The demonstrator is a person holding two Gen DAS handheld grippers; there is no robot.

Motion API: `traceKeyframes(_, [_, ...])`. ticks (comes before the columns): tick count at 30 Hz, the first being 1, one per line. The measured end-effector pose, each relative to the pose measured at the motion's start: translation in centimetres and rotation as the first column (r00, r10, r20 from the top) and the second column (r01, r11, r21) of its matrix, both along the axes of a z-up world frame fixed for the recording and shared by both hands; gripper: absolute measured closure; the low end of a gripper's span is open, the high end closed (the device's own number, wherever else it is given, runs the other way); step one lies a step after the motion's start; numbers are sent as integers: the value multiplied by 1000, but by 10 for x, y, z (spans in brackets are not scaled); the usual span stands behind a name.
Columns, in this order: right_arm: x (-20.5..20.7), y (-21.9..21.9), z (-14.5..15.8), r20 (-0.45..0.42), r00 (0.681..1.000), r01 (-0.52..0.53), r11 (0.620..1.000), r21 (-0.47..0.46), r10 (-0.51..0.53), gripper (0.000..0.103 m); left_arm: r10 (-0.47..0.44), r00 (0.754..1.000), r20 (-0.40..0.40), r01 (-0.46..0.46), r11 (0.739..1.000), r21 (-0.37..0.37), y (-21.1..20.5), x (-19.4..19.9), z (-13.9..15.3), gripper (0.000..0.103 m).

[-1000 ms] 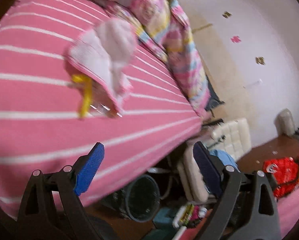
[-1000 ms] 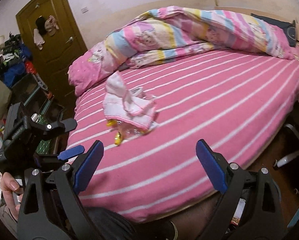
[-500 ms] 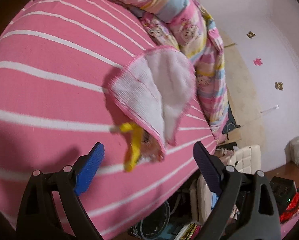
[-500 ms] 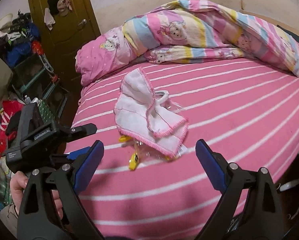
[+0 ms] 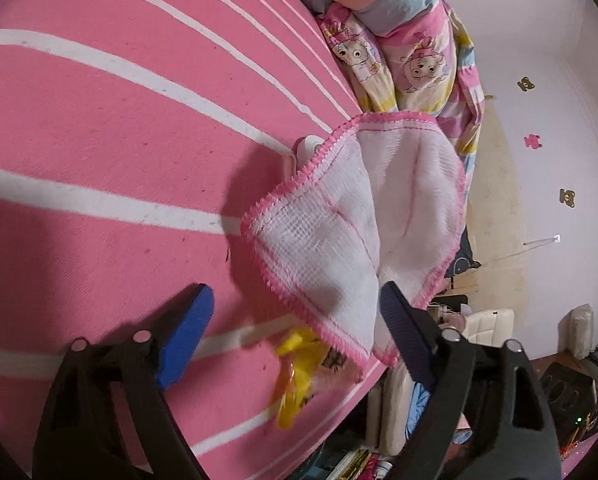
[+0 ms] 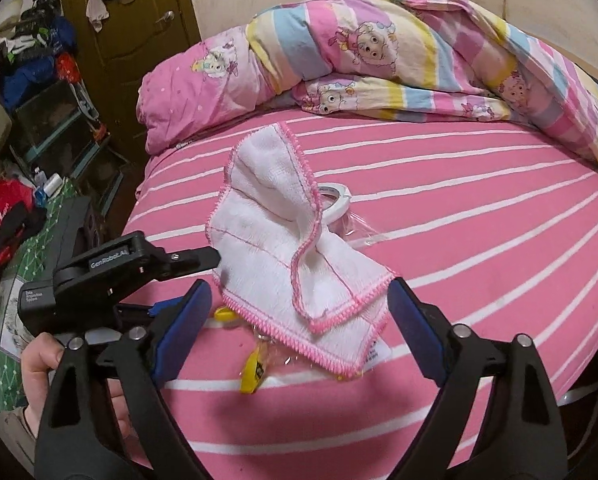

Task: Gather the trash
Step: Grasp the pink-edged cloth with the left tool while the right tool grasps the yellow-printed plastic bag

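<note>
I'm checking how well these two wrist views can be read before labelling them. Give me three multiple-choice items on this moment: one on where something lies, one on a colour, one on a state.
1. Where does the yellow-and-clear plastic wrapper lie?
A. Partly under the white cloth with pink stitched edging, on the pink striped bed sheet
B. On the rolled cartoon-print quilt
C. On the floor by the door

2. What colour are the pads on the gripper fingers?
A. Red
B. Blue
C. Green

3. How does the right gripper stand?
A. Shut on the cloth
B. Shut on the white tape roll
C. Open, with nothing pressed between its pads

Answers
1. A: the wrapper pokes out from beneath the cloth's near edge.
2. B: both views show blue pads.
3. C: its fingers stand well apart either side of the cloth's near corner; the left gripper is open too.
</note>
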State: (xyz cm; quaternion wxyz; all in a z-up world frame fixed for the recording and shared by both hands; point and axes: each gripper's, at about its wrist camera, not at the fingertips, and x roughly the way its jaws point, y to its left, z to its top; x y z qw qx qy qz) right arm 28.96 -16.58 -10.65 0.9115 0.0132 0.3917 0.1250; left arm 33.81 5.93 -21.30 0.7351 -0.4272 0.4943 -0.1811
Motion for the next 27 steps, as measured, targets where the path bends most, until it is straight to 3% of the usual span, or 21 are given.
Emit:
traceKeyframes(6, [18,8,-13,-21,1000,-15,1000,-24,14,31,-7,1000,-10,7,1000,-25,-9,9,-7,47])
traceKeyframes(9, [19,4,-15,-26,1000,4,1000,-8,-5,32,-10,1000,4,10,999,-40,-13,11,-6,57])
traceKeyframes(14, [16,-5,-12,-21,999,34,999,17,-33,31,-3,1000,26,5,998,-65,-14,12,-2,88])
traceKeyframes(16, [14,-7,-11,-22,999,40,999,19,-40,31,4,999,42,-1,998,-68,-12,11,2,93])
traceKeyframes(19, [12,-10,-11,-22,999,45,999,20,-44,31,18,997,76,-12,997,-74,-4,7,9,97])
traceKeyframes(27, [2,-3,-13,-24,999,36,999,21,-35,31,111,978,174,-74,975,-209,43,-14,34,98])
